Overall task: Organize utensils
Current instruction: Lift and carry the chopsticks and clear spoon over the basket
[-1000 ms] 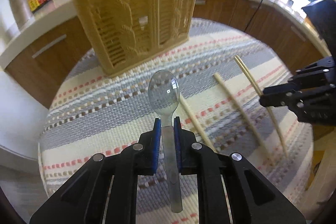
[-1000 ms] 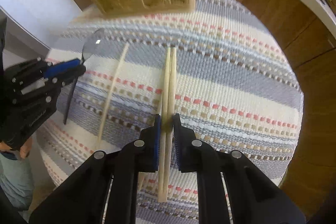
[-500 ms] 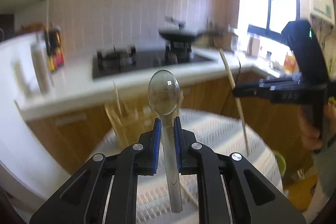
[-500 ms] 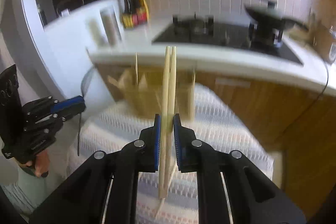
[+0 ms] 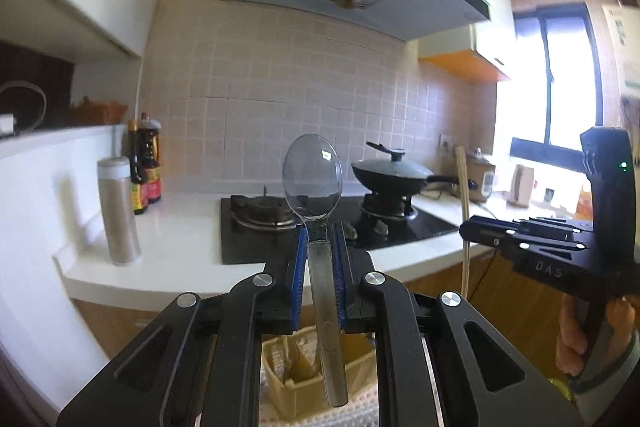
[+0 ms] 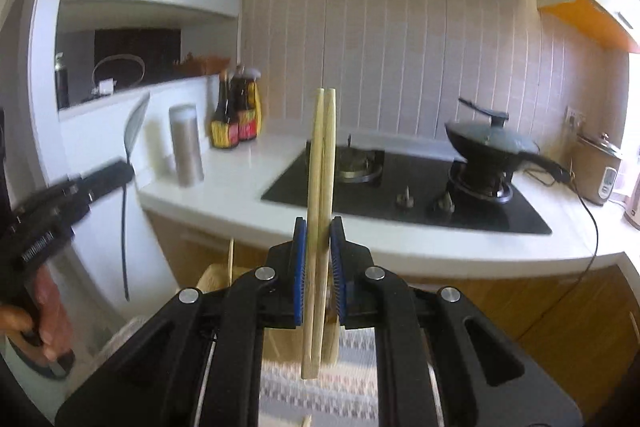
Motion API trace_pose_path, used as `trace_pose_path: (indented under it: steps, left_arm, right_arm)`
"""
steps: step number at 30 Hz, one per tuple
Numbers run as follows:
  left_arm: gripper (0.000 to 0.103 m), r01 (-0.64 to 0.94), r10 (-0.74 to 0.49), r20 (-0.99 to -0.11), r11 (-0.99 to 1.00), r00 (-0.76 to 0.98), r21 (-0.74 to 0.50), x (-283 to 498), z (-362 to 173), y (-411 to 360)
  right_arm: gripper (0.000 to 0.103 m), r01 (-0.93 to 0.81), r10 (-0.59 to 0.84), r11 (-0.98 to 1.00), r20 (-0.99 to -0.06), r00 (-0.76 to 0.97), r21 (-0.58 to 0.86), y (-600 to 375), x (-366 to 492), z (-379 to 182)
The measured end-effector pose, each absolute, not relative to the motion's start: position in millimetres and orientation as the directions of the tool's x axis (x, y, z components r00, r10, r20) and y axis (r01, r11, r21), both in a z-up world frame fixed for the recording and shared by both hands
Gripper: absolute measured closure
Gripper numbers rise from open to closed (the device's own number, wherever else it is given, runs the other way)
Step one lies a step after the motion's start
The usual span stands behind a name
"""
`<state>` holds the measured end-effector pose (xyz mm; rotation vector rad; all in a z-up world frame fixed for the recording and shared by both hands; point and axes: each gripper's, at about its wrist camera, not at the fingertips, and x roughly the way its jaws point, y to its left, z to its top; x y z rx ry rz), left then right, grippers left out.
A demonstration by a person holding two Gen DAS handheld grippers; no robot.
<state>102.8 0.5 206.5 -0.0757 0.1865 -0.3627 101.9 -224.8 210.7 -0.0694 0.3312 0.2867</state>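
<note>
Left gripper (image 5: 318, 247) jaws clamp our clear spoon (image 5: 313, 183) by its neck, bowl up. Right gripper (image 6: 318, 247) jaws clamp both chopsticks (image 6: 322, 163), long axis upright. Yellow holder (image 5: 292, 379) sits below both, just under the jaws, so we'd judge the next move is downward.
</note>
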Motion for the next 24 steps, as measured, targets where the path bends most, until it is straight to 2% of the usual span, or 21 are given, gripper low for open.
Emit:
trace_pose_path:
  steps: [5, 10, 24]
  left_arm:
    - [0.092, 0.341, -0.362, -0.109, 0.925, 0.926, -0.169, 130.7, 188.7, 16.6]
    - [0.092, 0.356, -0.385, -0.086, 0.903, 0.919, -0.242, 161.4, 166.1, 28.8]
    - [0.092, 0.342, -0.385, -0.120, 0.898, 0.915, -0.276, 205.3, 111.7, 31.9]
  right_arm:
    - [0.093, -0.327, 0.326, 0.944, -0.207, 0.922, 0.030, -227.5, 122.3, 208.9]
    - [0.093, -0.295, 0.303, 0.953, -0.167, 0.938, 0.069, -226.3, 156.6, 191.3]
    - [0.093, -0.261, 0.268, 0.963, -0.197, 0.943, 0.061, -220.3, 203.8, 130.9]
